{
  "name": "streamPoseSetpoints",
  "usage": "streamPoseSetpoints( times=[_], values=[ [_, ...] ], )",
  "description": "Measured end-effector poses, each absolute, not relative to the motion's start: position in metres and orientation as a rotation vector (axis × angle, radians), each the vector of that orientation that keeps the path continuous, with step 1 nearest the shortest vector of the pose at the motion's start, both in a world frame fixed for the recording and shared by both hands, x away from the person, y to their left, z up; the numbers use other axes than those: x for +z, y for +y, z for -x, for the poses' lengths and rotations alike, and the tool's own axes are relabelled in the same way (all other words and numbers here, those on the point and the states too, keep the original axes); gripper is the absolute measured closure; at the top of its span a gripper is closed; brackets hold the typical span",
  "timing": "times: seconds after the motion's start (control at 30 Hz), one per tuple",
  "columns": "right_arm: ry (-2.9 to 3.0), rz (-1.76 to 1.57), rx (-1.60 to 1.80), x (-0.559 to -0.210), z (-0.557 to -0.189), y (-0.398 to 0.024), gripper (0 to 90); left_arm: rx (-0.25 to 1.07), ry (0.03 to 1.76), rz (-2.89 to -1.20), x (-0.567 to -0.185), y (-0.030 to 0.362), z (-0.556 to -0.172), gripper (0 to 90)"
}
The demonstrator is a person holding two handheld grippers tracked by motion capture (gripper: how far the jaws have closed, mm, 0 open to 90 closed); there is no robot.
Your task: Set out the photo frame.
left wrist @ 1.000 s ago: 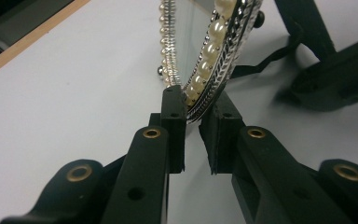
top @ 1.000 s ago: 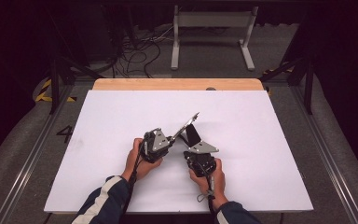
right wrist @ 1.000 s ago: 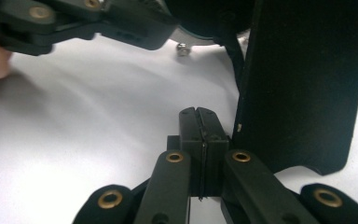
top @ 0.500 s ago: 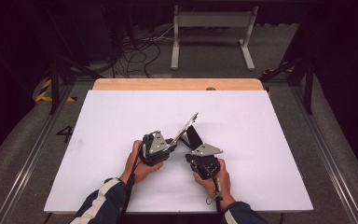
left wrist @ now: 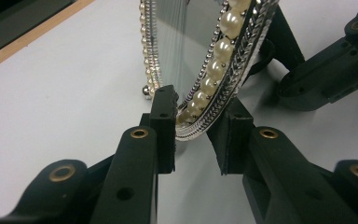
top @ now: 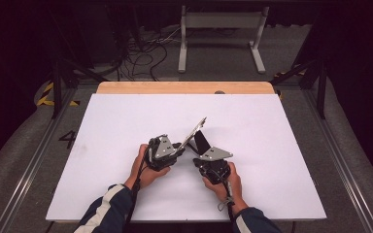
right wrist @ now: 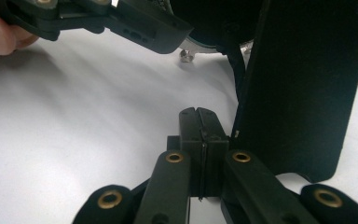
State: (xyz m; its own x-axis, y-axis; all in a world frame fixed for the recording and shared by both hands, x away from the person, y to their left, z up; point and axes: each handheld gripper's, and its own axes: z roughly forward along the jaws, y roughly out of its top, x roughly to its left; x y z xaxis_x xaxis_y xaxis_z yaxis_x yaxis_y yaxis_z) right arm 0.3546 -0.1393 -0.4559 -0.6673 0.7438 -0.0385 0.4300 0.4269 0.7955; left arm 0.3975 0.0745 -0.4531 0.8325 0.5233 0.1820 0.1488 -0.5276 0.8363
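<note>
The pearl-trimmed mirror is standing tilted near the middle of the white surface, propped on its black back stand. The left gripper is sitting at the mirror's lower edge; in the left gripper view its jaws are straddling the beaded silver rim, with the rim between the pads. The jaws have just been closing a little, and the left pad is lying against the rim while a narrow gap is showing at the right pad, so a firm clamp cannot be confirmed. The right gripper is resting just beside the stand, on the mirror's rear side. In the right gripper view its jaws are pressed fully together with nothing between them, and the black stand is rising immediately to their right. Both hands are resting on the surface close together, the left hand and right hand each gripping its tool body.
</note>
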Motion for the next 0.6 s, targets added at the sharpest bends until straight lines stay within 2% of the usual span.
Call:
streamPoseSetpoints(
  times=[0.6],
  values=[
    [2.331, -1.054, 1.149, -0.455, -0.361, -0.154, 90.0, 0.532, 0.434, -2.136, -0.45, 0.075, -0.391, 74.0]
  ],
)
